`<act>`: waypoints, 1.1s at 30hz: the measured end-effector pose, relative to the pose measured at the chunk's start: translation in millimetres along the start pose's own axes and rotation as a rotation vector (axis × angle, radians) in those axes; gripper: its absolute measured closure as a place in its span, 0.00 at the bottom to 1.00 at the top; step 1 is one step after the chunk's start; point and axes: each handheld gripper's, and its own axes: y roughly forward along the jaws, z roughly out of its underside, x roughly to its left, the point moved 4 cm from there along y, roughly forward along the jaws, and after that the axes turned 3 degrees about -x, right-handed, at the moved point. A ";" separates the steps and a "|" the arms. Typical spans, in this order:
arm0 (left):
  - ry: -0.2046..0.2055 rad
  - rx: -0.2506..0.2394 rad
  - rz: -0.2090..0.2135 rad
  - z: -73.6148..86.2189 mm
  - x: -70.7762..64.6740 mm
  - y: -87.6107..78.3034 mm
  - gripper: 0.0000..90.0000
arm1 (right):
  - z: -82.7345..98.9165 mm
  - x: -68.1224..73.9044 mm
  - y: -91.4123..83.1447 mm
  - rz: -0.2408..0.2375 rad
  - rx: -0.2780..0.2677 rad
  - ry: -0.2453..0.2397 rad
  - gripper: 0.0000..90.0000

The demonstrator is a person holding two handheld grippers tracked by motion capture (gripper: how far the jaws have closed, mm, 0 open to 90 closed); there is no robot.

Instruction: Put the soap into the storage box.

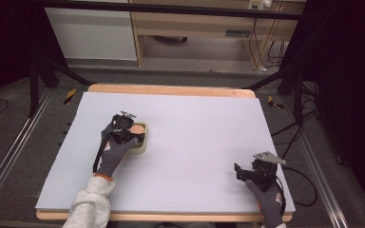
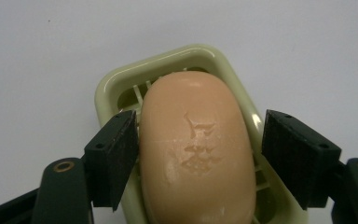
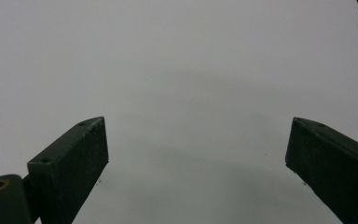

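A wooden table (image 1: 171, 90) is seen from above, almost wholly covered by a pale grey-white sheet (image 1: 195, 142). On the left half of that sheet a cream soap dish (image 2: 205, 55) is set, and a peach-coloured bar of soap (image 2: 198, 154) with a stamped mark on its upper face is seated lengthwise in it, on the ribs of the tray. The left gripper (image 1: 126, 129) is held directly over the dish by a gloved left hand (image 1: 115, 154), a pale sleeve (image 1: 91, 202) being visible behind it. In the left gripper view its jaws are set apart on either side of the bar: the pad at the left of that view lies against or just beside the soap's flank, contact not being determinable, while the pad at the right is clearly separated from the soap by a gap over the dish rim. The bar is therefore not clamped. The right gripper (image 1: 240, 172) is held low over the sheet near the table's front right corner, well apart from the dish, by a gloved right hand (image 1: 270, 202). In the right gripper view its jaws are spread wide, with bare sheet between them and nothing held.
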 end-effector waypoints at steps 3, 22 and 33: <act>0.006 -0.026 0.014 -3.0 -4.6 -8.4 0.29 | -0.1 -0.1 -0.4 0.001 -0.003 -0.002 0.07; 0.055 -0.105 0.056 19.7 -15.7 -47.4 0.26 | 0.0 -4.4 -2.3 0.031 -0.011 0.012 0.07; 0.039 -0.169 0.061 49.7 -10.7 -71.2 0.23 | 1.3 -9.1 -2.9 0.045 -0.006 0.024 0.07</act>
